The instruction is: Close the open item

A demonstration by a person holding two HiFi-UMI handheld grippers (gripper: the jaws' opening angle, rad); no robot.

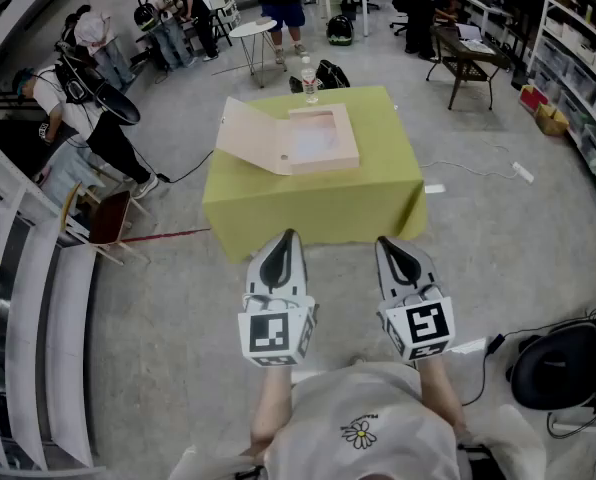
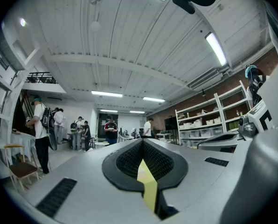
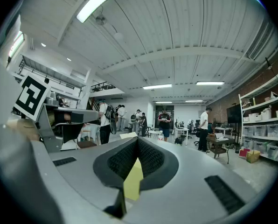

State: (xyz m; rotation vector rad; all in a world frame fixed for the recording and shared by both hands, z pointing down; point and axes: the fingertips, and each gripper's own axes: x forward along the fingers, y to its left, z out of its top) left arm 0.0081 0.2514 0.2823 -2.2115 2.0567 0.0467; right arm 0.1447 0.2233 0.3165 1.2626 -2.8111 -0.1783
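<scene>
A pale open box (image 1: 321, 138) lies on the table with the yellow-green cloth (image 1: 378, 183). Its lid (image 1: 252, 136) stands raised on the left side. The lid's top edge (image 3: 129, 135) shows in the right gripper view just over the jaws. My left gripper (image 1: 285, 240) (image 2: 142, 143) and right gripper (image 1: 390, 246) (image 3: 136, 141) are held side by side, short of the table's near edge, well away from the box. Both point level at the table. Each pair of jaws meets at the tip, with nothing held.
A clear water bottle (image 1: 309, 78) stands at the table's far edge behind the box. A chair (image 1: 108, 218) and several people are at the left and back. Shelves (image 1: 578, 58) line the right wall. A black bag (image 1: 558, 363) and cables lie on the floor at right.
</scene>
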